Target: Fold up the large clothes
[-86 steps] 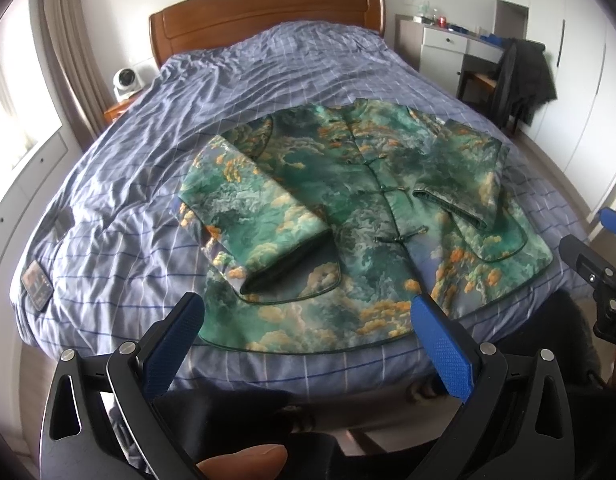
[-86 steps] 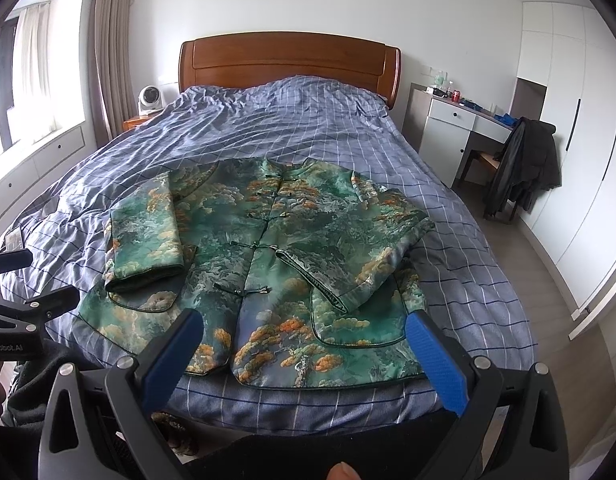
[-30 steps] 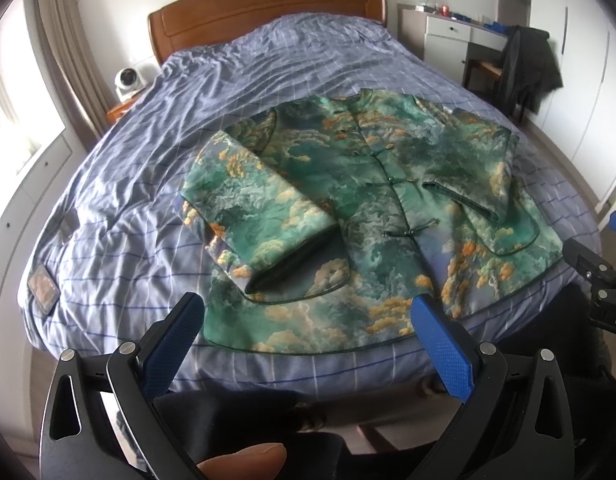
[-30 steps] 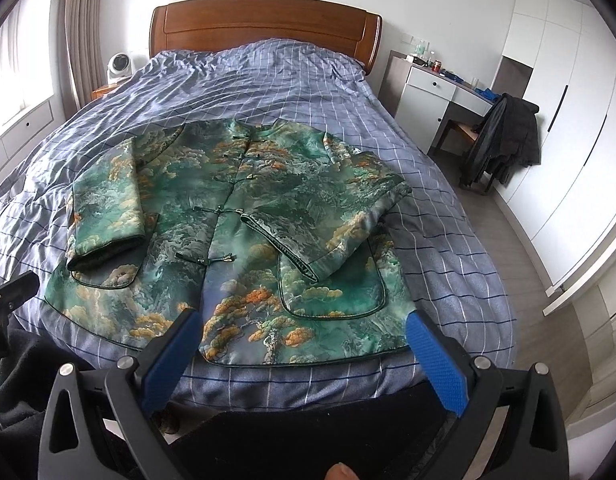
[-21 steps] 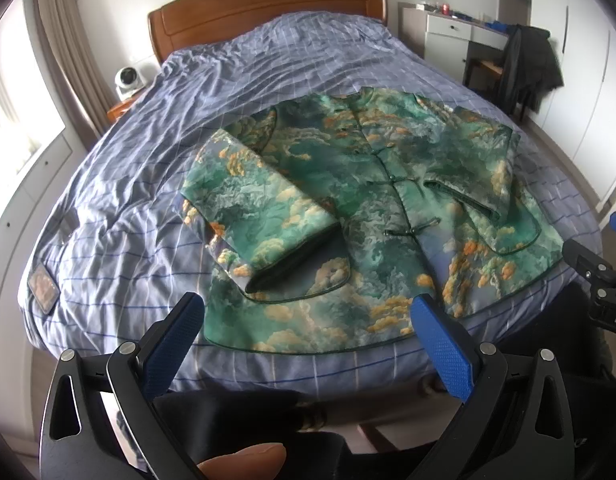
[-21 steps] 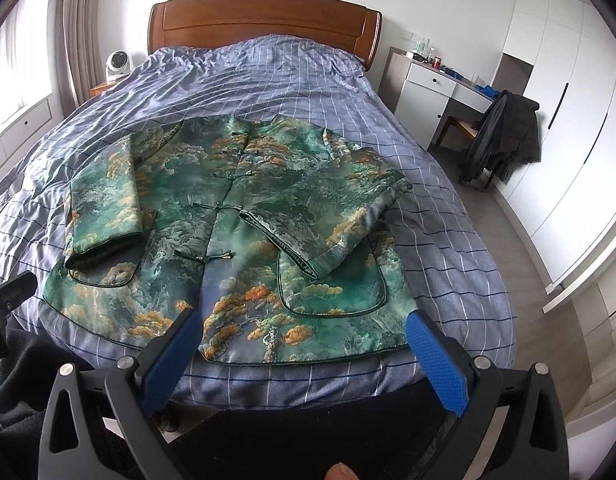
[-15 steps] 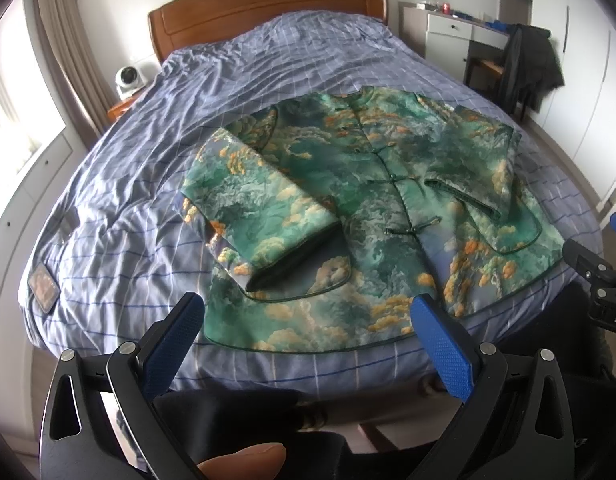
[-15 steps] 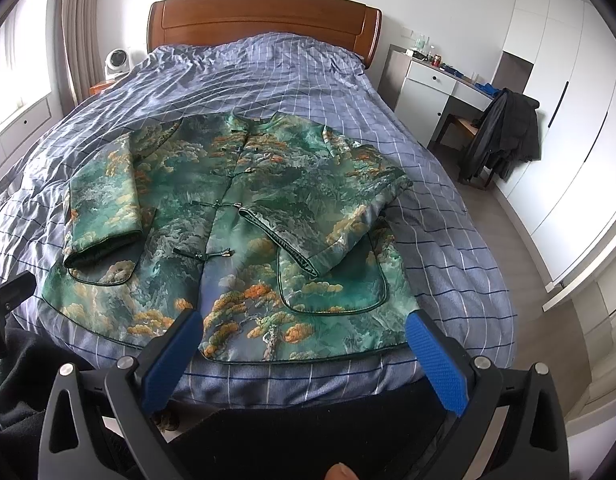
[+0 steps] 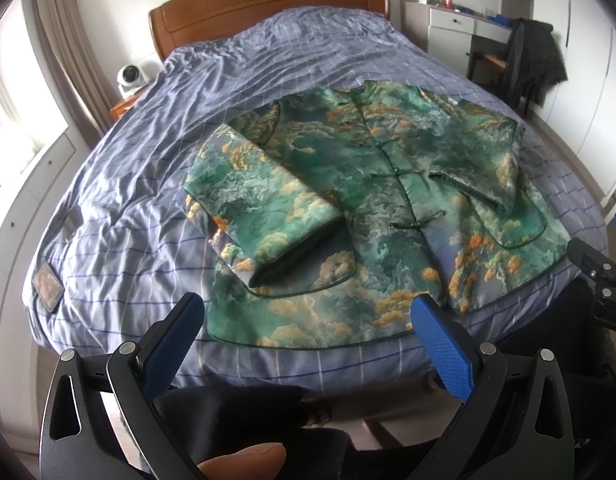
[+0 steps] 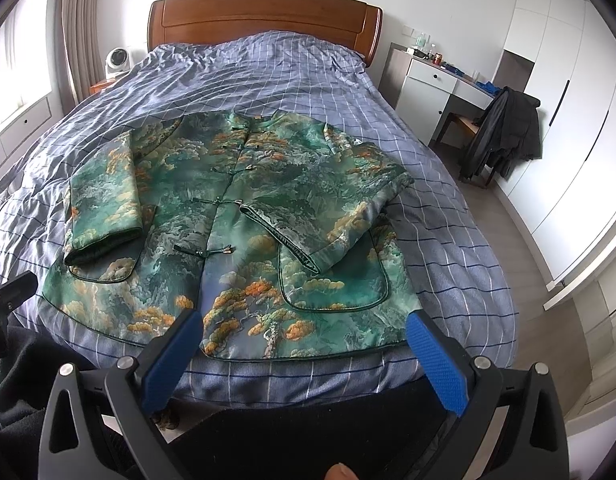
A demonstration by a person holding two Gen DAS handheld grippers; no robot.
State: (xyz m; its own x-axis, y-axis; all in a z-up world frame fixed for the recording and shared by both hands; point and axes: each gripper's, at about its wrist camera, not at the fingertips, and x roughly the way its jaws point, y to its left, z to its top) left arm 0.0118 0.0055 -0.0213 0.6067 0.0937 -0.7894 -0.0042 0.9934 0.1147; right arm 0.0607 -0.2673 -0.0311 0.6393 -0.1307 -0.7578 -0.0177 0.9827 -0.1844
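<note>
I hold both grippers level at the foot of the bed [image 10: 448, 216], aimed toward twelve o'clock. The left gripper [image 9: 308, 316] has its blue fingers spread wide, gripping nothing; the right gripper [image 10: 304, 332] likewise gapes empty. The green jacket [image 10: 244, 216] lies flat on the checked cover ahead, both sleeves folded inward, hem nearest me at six o'clock.

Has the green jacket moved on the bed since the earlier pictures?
No. The green jacket lies on the same squares of the checked bedcover, both sleeves folded in as before; only the cameras shifted.
</note>
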